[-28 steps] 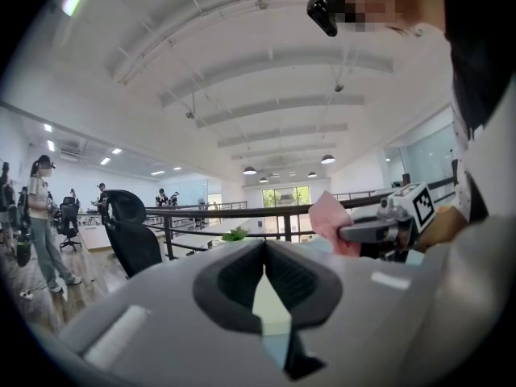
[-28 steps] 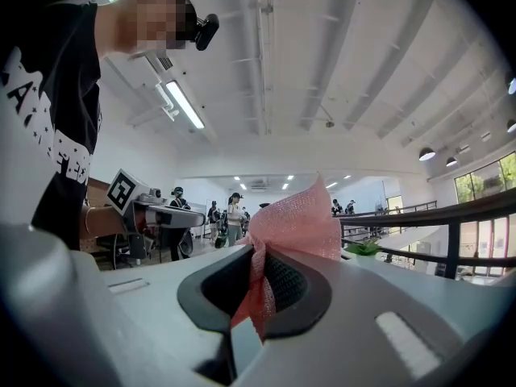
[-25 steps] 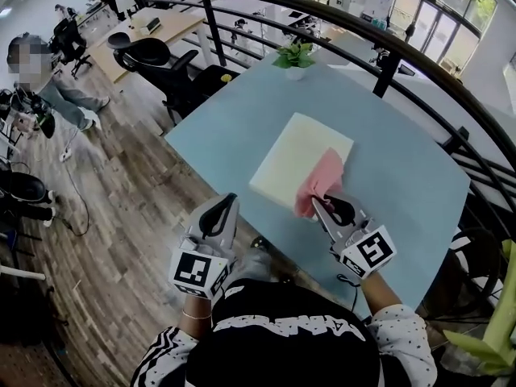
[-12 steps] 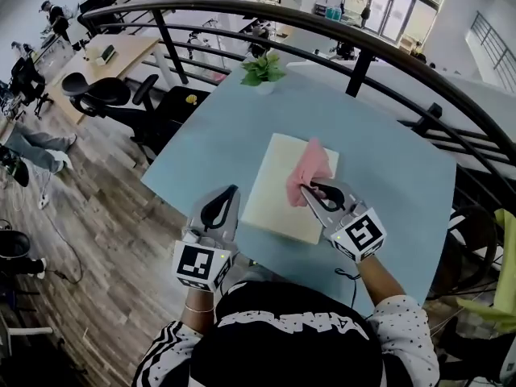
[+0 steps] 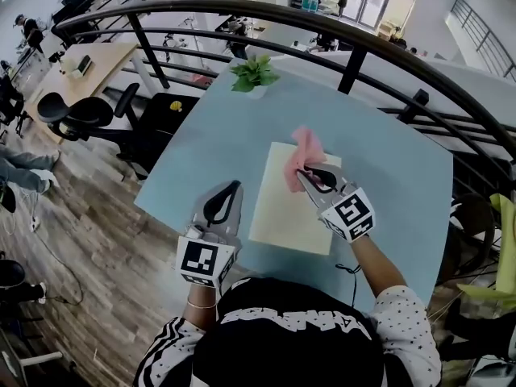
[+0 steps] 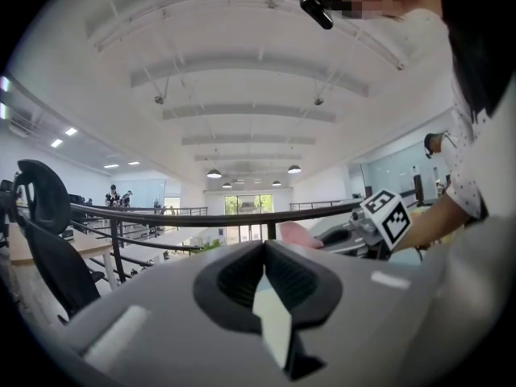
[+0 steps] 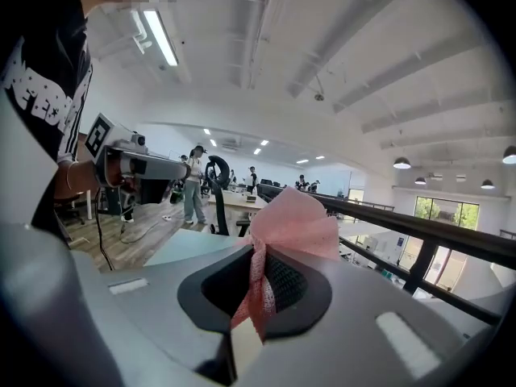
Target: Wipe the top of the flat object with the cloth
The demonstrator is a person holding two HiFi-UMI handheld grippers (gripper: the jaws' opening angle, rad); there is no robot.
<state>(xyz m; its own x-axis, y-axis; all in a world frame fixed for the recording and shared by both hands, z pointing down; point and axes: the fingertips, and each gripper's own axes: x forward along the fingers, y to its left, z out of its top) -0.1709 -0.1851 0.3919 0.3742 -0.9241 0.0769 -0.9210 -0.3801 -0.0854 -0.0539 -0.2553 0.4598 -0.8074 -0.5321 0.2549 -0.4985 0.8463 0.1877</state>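
Right gripper view: the right claw is pinched tight on a gathered fold of the pink cloth. The cloth puffs out loosely beyond the tips, and a short tail hangs back between the pads. In the head view the cloth sits at the far end of the cream flat object, which lies on the pale blue surface, towards its near side. The left claw hangs to the left of the flat object near the surface's front edge, its jaws pressed together on nothing.

The cloth looks thin, light and limp, with an open weave. It will likely crumple if pushed and trail out if dragged, so pulling strokes should spread it better. A hold on a bunched fold suits it, provided enough cloth hangs free to lie on the top. The flat object looks thin and probably light, and whether it is stiff cannot be told. It may slide under the wiping, so its near left corner would be the place to steady it
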